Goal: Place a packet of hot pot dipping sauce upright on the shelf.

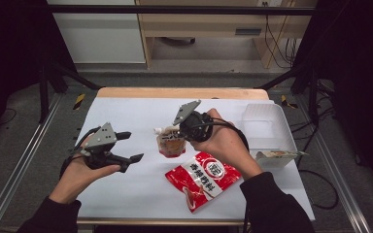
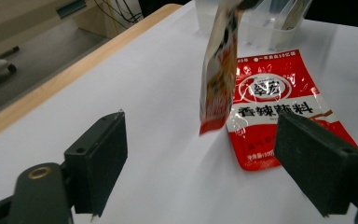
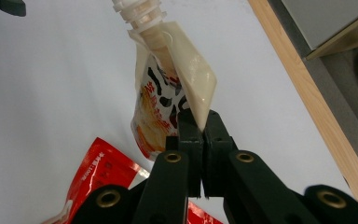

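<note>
A spouted pouch (image 1: 170, 144) with orange and black print hangs just above the white table (image 1: 126, 194), spout to the left. My right gripper (image 1: 181, 132) is shut on its edge; in the right gripper view the jaws (image 3: 200, 126) pinch a corner of the pouch (image 3: 168, 93). A red seasoning packet (image 1: 203, 178) lies flat near the front of the table, below the pouch. My left gripper (image 1: 133, 146) is held at the left, open with nothing between its fingers. In the left gripper view its jaws (image 2: 200, 163) frame the hanging pouch (image 2: 219, 79) and the red packet (image 2: 270, 107).
A clear plastic tray (image 1: 267, 128) stands at the table's right edge, with a flat packet (image 1: 277, 155) at its near end. The table's wooden far edge (image 1: 179, 92) runs along the back. Metal frame rails flank both sides.
</note>
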